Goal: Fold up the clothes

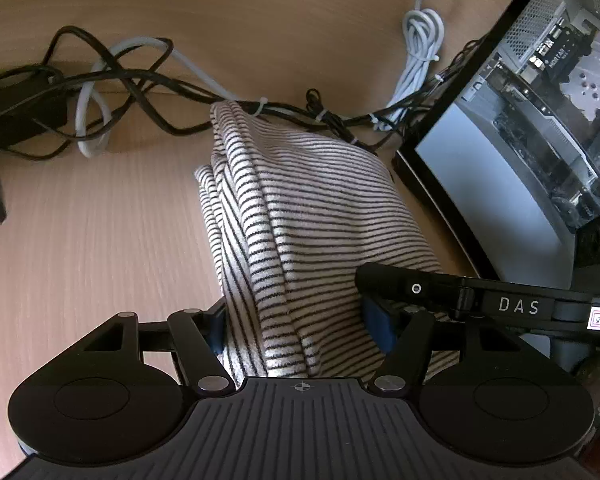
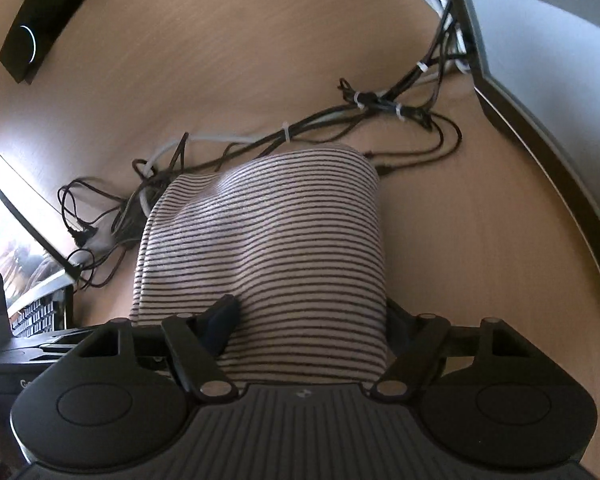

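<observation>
Left wrist view: left hand-held gripper (image 1: 300,328) pinches the black-and-white striped knit garment (image 1: 300,216); right hand-held gripper (image 2: 308,328) pinches it too. Best lift both evenly, clearing the tangled black cables (image 1: 140,80).

The striped garment (image 1: 312,216) is a soft knitted cloth, matt, with a slightly fuzzy, ribbed surface; it looks the same in the right wrist view (image 2: 268,240). The bench (image 1: 84,232) looks like light wood or wood-pattern laminate, smooth, with a fine straight grain and a weak sheen. The left gripper (image 1: 300,320) and the right gripper (image 2: 312,320) are of matt black plastic with a ribbed body and small shiny metal pins at the joints. The cables (image 1: 112,80) have smooth rubber-like coats, black and pale grey. The computer case (image 1: 540,92) has a glossy, reflecting side panel.
</observation>
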`<state>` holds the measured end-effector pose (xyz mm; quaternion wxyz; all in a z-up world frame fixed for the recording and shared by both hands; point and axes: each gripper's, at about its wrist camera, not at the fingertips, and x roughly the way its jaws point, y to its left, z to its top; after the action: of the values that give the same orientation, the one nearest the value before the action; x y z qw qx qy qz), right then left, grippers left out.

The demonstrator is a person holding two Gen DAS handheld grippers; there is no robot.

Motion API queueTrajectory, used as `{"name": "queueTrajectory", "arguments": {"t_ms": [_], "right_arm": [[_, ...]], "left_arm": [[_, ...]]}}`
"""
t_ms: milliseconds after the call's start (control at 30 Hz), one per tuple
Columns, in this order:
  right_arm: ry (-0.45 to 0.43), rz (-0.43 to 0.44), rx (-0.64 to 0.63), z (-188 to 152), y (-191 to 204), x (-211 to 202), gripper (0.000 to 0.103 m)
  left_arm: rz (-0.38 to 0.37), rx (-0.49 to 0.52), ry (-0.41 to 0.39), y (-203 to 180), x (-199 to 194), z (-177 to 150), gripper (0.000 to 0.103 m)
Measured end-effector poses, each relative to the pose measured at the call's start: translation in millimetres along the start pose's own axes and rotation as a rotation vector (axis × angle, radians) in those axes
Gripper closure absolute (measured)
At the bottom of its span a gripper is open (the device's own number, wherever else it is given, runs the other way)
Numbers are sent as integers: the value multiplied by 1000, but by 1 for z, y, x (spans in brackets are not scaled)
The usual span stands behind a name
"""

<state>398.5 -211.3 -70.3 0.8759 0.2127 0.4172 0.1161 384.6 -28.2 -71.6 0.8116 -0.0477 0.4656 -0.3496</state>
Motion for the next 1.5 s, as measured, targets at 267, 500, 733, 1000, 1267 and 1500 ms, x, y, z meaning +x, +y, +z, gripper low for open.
{"name": "queueTrajectory", "arguments": {"t_ms": [267,500,733,1000,1267,1500], "right_arm": [[-34,-16,-47,7,2,-5,23],[-113,-70,-8,41,-1,9,13],[-124,0,-79,42,18,17,40],[-91,-50,10,21,1,7,27],[-41,-78,0,-64,19,-25,36],[-45,-144,-43,-77,44,-23,40]], "left_arm": [[48,28,-37,2,11,18,28],[103,68,-28,4,4,13,29],[157,107,-17,8,-4,5,25],[142,92,-27,15,-4,4,21],[109,69,-28,29,-8,8,25],[106,101,-47,22,-20,-5,27]]}}
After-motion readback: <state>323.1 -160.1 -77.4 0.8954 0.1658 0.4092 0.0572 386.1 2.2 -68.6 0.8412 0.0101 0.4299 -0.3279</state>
